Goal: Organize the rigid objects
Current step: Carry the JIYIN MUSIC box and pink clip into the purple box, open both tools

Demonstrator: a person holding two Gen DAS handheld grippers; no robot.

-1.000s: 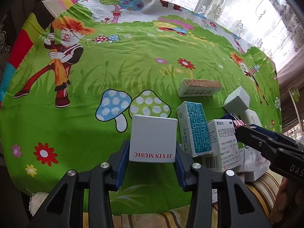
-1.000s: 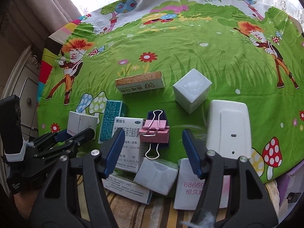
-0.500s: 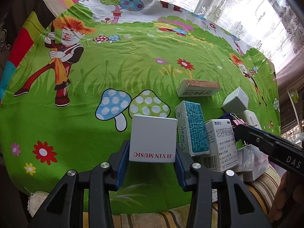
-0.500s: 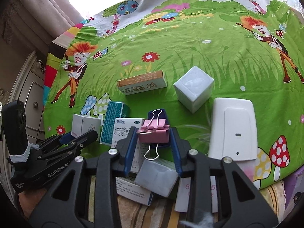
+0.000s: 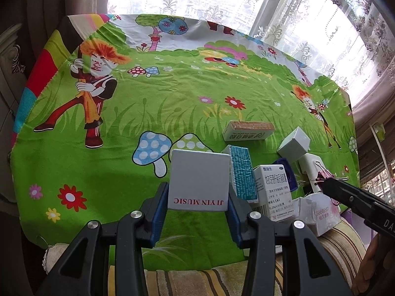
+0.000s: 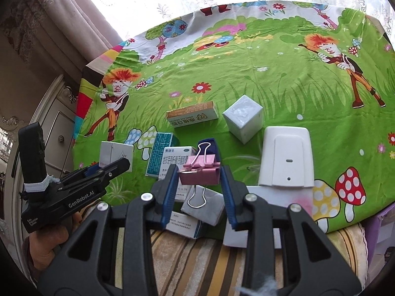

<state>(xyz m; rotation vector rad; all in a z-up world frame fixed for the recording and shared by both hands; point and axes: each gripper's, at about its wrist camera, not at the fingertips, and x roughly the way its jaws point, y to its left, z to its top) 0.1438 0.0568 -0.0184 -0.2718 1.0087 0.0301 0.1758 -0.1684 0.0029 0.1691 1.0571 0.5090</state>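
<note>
Since the earlier frames, the right hand-held gripper (image 6: 199,175) had drawn its jaws in around the pink binder clip (image 6: 200,171), and its blue pads now clamped the clip's body from both sides; the clip had come up off the pile, with one wire handle hanging below the jaws and the other standing above them. Just behind the clip, ahead of the fingertips, a dark blue object (image 6: 209,145) remained on the cloth. Ahead and to the right of that hand-held gripper lay a white plastic housing (image 6: 286,159), and beyond it a white cube box (image 6: 243,118) and a long orange-topped carton (image 6: 192,118). Directly beneath the jaws sat a small grey-white packet (image 6: 207,209) on other cartons.

The left hand-held gripper (image 5: 198,198) was clenched on a white box marked JI YIN MUSIC (image 5: 198,178), gripping its two sides near the lower edge, and the box looked raised a little over the green cartoon cloth (image 5: 148,98) compared with a second ago. Just right of that box stood a teal-printed carton (image 5: 240,172) and, beside it, a white medicine carton (image 5: 274,190). Further right, the other hand-held gripper's tip entered that view with the pink clip at its end. A striped cushion edge (image 6: 197,259) showed nearest the cameras.
</note>
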